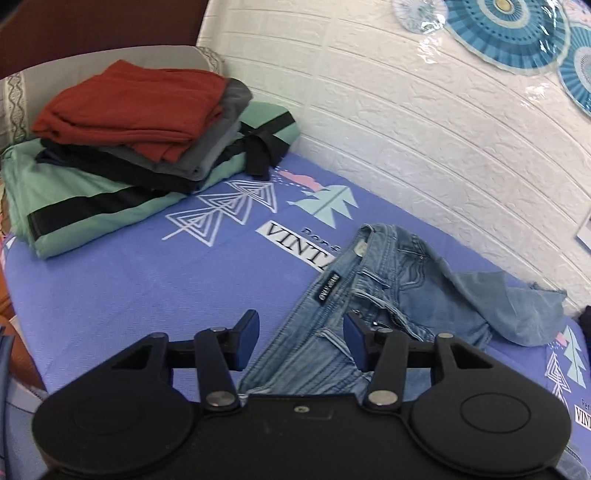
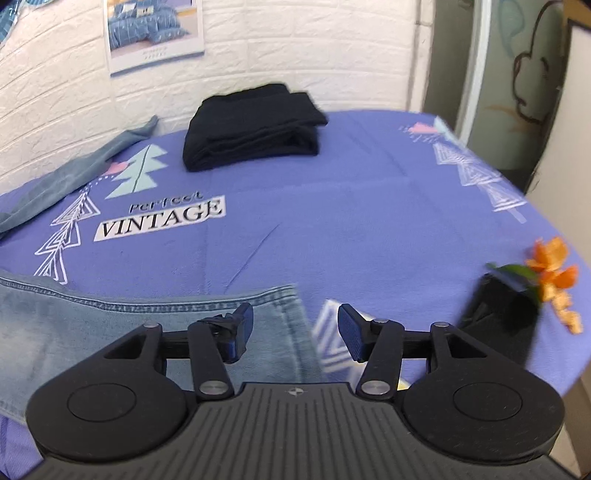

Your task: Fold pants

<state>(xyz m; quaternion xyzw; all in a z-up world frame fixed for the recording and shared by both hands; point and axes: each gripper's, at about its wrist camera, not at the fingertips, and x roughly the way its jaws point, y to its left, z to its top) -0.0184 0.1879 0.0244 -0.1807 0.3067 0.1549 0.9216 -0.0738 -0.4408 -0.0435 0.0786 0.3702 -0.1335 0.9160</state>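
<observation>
Surface: purple bedsheet [image 1: 129, 280] printed with tree shapes and a "VINTAGE" label, set against a white brick-pattern wall [image 1: 406, 110].
Jeans: light blue pair [image 1: 388, 295] lying on the sheet, waistband end crumpled and open toward the wall, dark brand tag showing; one leg end flopped over to the right with a frayed hem.
Jeans, right wrist view: leg and stitched hem [image 2: 147, 325] flat on the sheet at lower left; another strip of denim trailing along the wall at far left.
Left gripper [image 1: 301, 341]: jaws spread wide, nothing clamped; poised just over the waistband area, right pad in front of the fly, left pad over bare sheet.
Right gripper [image 2: 295, 332]: jaws spread wide, nothing clamped; left pad above the hem corner, right pad over the sheet print beside it.
Contact with denim: cannot tell for either tool.
Folded stack [image 1: 140, 136]: far left corner, rust-red piece on top, grey and black below, mint-green with black stripe underneath.
Black folded garment [image 2: 255, 125]: far side of the sheet, near the wall, well apart from the jeans.
Orange flowers [image 2: 554, 277]: right edge, beside a dark object.
Wall decor: blue paper fans [image 1: 506, 29]; bedding poster [image 2: 155, 33].
</observation>
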